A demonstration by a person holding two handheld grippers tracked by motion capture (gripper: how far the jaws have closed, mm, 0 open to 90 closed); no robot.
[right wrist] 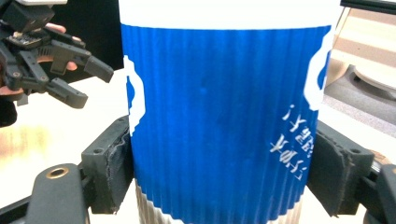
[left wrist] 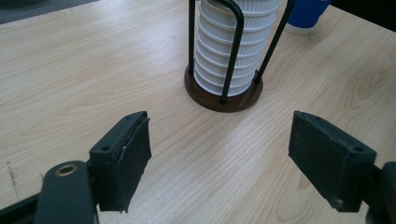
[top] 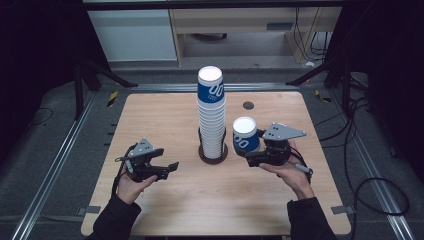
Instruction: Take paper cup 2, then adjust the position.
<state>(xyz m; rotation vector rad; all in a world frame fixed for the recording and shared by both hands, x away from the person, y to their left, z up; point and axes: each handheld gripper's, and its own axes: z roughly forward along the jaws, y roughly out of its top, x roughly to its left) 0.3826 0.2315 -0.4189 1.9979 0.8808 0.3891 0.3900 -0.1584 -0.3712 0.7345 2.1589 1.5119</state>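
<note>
blue ribbed paper cup (right wrist: 219, 116), black jaws clamped

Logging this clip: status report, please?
Right gripper shut on blue cup, beside the cup stack. Left gripper open, empty, over table. Nothing in the way.

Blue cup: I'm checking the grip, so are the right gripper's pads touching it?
Touching. In the right gripper view, both pads press the blue cup's ribbed sides, with no gap.
</note>
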